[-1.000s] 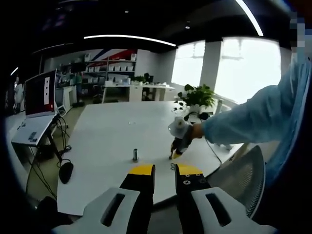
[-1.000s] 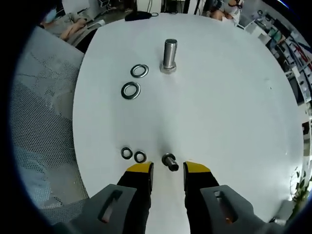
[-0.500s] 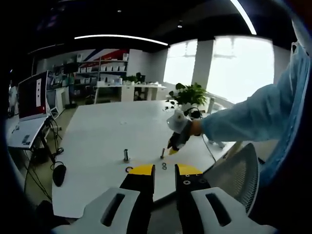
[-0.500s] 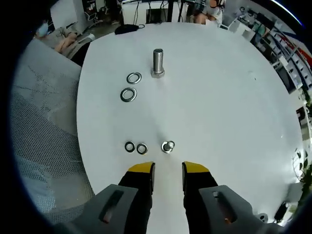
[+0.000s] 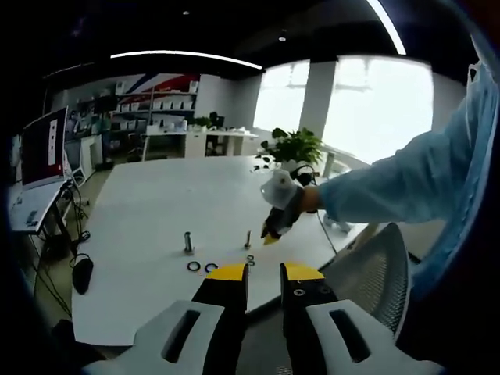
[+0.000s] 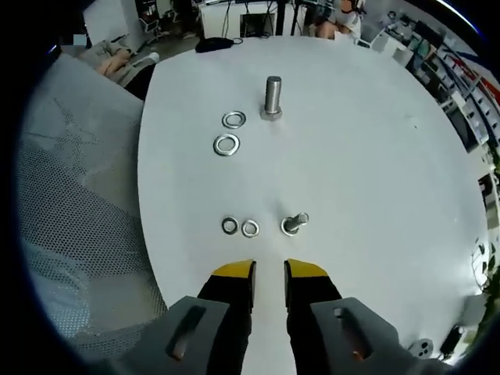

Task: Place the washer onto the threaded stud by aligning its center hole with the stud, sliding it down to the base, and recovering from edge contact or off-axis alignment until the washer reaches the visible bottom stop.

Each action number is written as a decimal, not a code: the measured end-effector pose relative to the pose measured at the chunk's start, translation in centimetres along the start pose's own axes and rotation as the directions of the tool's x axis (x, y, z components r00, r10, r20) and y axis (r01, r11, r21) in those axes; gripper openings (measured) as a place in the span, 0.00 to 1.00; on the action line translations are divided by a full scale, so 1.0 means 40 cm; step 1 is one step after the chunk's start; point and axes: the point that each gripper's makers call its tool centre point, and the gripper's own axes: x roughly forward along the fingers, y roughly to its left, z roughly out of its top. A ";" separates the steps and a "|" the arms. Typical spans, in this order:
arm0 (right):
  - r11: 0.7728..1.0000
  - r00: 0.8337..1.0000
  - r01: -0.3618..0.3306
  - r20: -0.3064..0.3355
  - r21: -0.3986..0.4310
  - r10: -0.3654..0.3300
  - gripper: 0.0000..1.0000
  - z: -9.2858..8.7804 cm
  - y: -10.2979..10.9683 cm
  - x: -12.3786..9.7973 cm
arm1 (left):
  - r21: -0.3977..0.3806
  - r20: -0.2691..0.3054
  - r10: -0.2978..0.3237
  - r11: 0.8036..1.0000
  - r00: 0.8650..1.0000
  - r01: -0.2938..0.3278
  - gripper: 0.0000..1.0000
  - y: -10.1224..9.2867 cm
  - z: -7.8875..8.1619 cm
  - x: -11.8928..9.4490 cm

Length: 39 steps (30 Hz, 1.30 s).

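A white table [image 6: 375, 156] carries a tall threaded stud [image 6: 272, 97] with two large washers [image 6: 226, 144] lying flat beside it. Nearer stand a small stud [image 6: 294, 224] and two small washers [image 6: 240, 227] to its left. My right gripper [image 6: 269, 273] hovers short of the small washers, open by a narrow gap, nothing between its jaws. My left gripper [image 5: 265, 273] hangs back off the table edge, open and holding nothing. In the left gripper view the tall stud [image 5: 188, 242], the large washers [image 5: 201, 266] and the small stud [image 5: 248, 240] stand near the front edge, with the right gripper [image 5: 267, 236] just above them.
A mesh chair [image 6: 70, 234] stands against the table's near edge, also seen as the chair [image 5: 367, 273]. A blue sleeve [image 5: 406, 187] reaches in from the right. A monitor [image 5: 43, 144] and a mouse [image 5: 81, 273] are at the left, a plant [image 5: 293, 147] beyond the table.
The right gripper's jaws have narrowed and it has drawn back from the small stud. The left view has pulled back, bringing the large washers into sight.
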 end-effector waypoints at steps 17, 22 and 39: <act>0.990 0.993 -0.117 -0.021 -0.078 0.115 0.15 0.048 0.085 0.043 | -0.002 0.015 0.001 1.000 1.000 -0.001 0.14 -0.002 -0.004 0.001; 0.982 0.990 -0.137 -0.045 -0.128 0.132 0.17 0.051 0.096 0.064 | 0.022 -0.002 0.000 1.000 1.000 0.000 0.14 -0.004 -0.013 0.004; 0.967 0.986 -0.158 -0.084 -0.198 0.144 0.21 0.042 0.111 0.109 | 0.017 -0.010 0.002 1.000 1.000 -0.002 0.14 0.000 -0.017 0.005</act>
